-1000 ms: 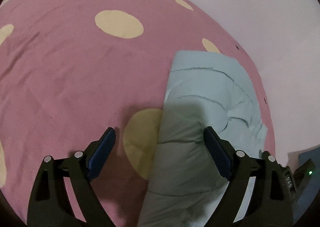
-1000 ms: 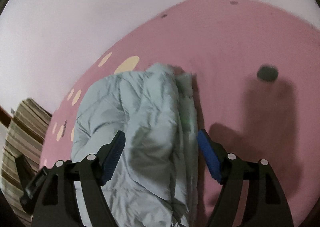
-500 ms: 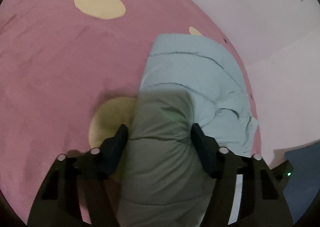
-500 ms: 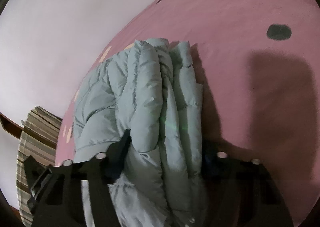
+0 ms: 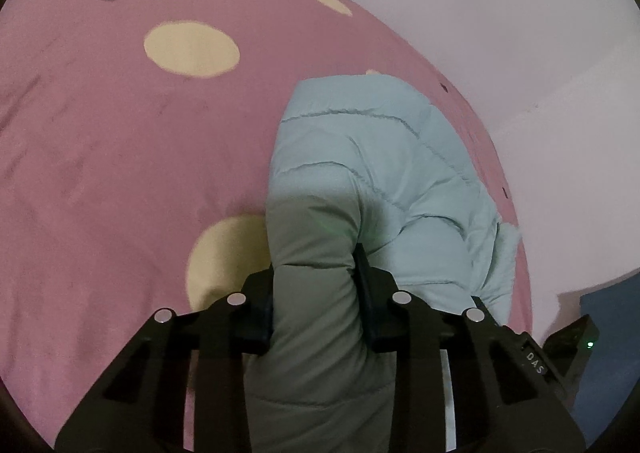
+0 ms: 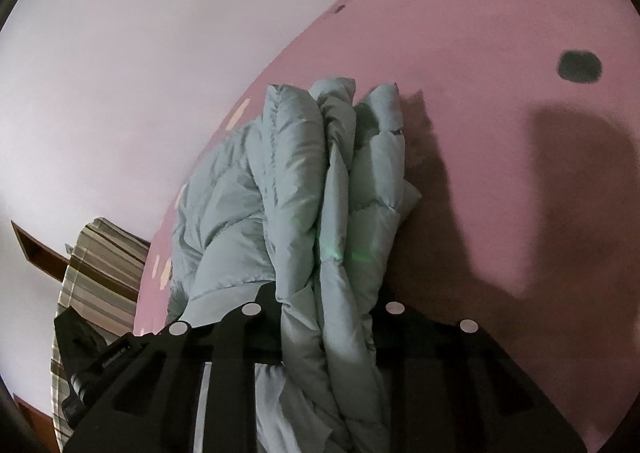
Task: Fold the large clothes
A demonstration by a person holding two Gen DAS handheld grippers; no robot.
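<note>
Your left gripper [image 5: 316, 293] has its jaws closing on a thick roll of the pale blue-green padded jacket [image 5: 372, 173]; the fabric fills the gap and both dark pads press into it, so you have a hold there. The shaded part of the jacket bulges between the fingers and runs under the gripper toward you.

Your right gripper [image 6: 324, 317] is closing too, with several bunched layers of the same jacket [image 6: 296, 181] squeezed between its pads. From this side you see the folded edges stacked side by side, standing up like ridges above the fingers.

The jacket lies on the pink bedspread [image 5: 100, 173], near the edge that meets the pale wall [image 5: 500, 13]. In the left wrist view one cream spot [image 5: 224, 253] of the bedspread sits just beside the jacket, partly covered by it, and other cream spots lie farther off. In the right wrist view a dark spot [image 6: 580, 67] shows on the bedspread well apart from the jacket, and a striped pillow [image 6: 96, 273] rests beyond the bed's edge at lower left.

No box, basket or other container is in view; the jacket rests on the bed only.
</note>
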